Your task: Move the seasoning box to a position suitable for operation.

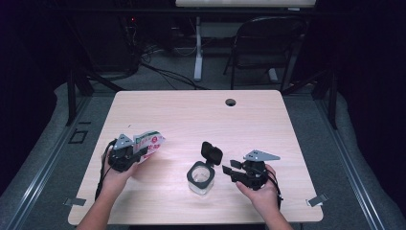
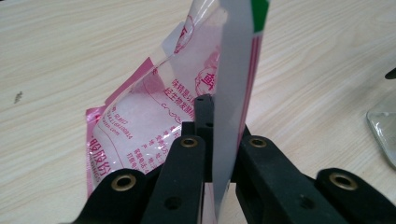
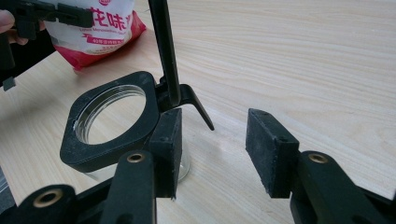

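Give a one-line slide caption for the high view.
Left hand-held gripper pinches a pink-and-white packet; right hand-held gripper waits open beside an open flip-lid jar.

A pale wooden worktop (image 1: pixel 268 124) has a round cable hole (image 1: pixel 231 102) near its far edge. Behind it stand a dark folding chair (image 1: pixel 265 45) and a white desk leg (image 1: pixel 198 48), with cables (image 1: pixel 163 72) across the grey floor (image 1: pixel 158 79).

Right claw (image 3: pixel 212 149) gapes beside the open-lidded jar (image 3: pixel 109 123); pink bag (image 3: pixel 95 28) beyond.
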